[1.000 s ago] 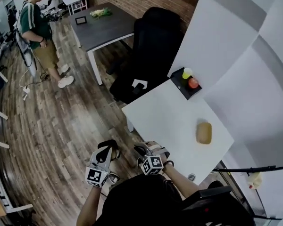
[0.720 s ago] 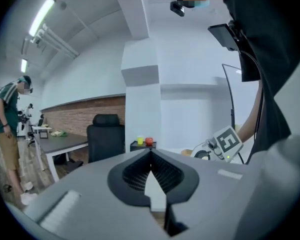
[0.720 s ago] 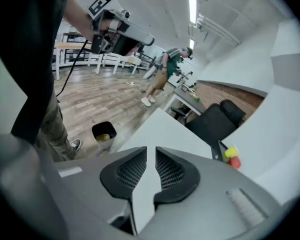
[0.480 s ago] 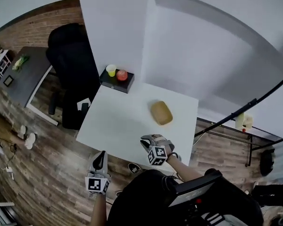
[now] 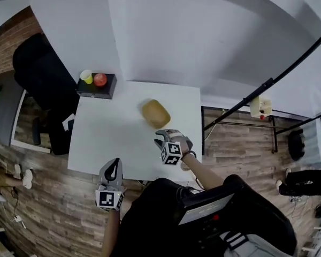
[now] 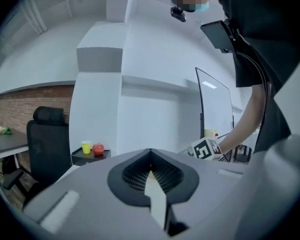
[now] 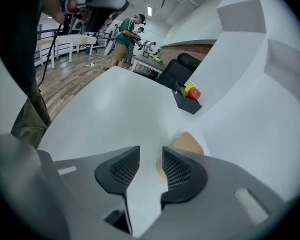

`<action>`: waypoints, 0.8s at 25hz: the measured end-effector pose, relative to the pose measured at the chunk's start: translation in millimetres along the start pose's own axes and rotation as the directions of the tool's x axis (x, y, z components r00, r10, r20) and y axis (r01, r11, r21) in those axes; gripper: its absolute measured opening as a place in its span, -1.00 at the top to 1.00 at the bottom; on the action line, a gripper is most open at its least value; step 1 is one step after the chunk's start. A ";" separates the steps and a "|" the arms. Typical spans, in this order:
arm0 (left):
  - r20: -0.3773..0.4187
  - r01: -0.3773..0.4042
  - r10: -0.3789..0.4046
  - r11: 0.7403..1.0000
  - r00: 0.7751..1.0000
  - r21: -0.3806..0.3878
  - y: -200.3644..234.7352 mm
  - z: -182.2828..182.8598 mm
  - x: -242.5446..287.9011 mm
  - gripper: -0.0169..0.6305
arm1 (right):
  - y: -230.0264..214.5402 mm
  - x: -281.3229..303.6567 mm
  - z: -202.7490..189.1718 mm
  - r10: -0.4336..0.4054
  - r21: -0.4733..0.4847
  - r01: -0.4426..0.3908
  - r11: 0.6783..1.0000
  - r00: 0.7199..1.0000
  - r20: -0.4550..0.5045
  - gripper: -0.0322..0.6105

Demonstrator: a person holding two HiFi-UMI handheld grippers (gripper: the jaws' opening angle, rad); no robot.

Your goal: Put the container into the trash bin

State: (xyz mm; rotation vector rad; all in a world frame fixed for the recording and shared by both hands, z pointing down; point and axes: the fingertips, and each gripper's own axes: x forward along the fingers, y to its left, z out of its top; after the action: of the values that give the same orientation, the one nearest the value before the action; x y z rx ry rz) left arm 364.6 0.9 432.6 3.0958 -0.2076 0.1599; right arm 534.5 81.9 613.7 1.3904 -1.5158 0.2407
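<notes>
The container (image 5: 155,113) is a tan, rounded box lying on the white table (image 5: 107,138), and in the right gripper view the container (image 7: 190,143) shows just past the right-hand jaw. My right gripper (image 5: 161,137) hovers over the table just short of it, pointing down at it. Its jaws are opening and hold nothing (image 7: 151,164). My left gripper (image 5: 114,166) stays at the table's near edge, pointing level, with its pads pressed together and empty (image 6: 150,156). No trash bin is in view.
A black tray (image 5: 108,87) at the table's far left corner carries a yellow cup (image 5: 86,76) and a red apple (image 5: 100,80). A black office chair (image 5: 40,74) stands left of the table, black rails (image 5: 257,92) to the right. A person (image 7: 124,34) stands far off.
The view has swung round so the table lies straight ahead. My right gripper has travelled over the table toward the container and its jaws have spread. My left gripper has come to the table's edge.
</notes>
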 end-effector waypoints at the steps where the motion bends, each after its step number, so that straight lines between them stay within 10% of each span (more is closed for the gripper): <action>1: -0.010 0.000 0.000 1.000 1.000 -0.003 -1.9 -1.4 -0.9 0.96 | -3.8 3.7 -4.9 0.004 0.003 -0.004 1.000 1.000 -0.011 0.41; 7: -0.033 -0.065 0.064 0.998 0.997 -0.022 11.7 -2.7 -11.0 0.96 | -5.2 48.2 -45.6 0.148 0.048 -0.142 0.989 0.975 -0.165 0.16; 9: -0.038 -0.096 0.095 0.995 0.995 -0.028 19.5 -7.3 -19.2 0.96 | 5.1 58.9 -55.5 0.207 0.051 -0.201 0.978 0.951 -0.232 0.61; 20: -0.033 -0.303 0.302 0.951 0.953 -0.064 55.0 -17.6 -87.7 0.96 | 46.1 62.4 51.9 0.251 -0.121 -0.258 0.959 0.966 -0.070 0.82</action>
State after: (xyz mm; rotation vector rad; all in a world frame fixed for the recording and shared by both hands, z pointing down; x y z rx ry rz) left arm 269.0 -41.3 442.4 2.9728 -0.6726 0.1907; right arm 480.6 20.3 658.4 1.0782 -1.6352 0.3300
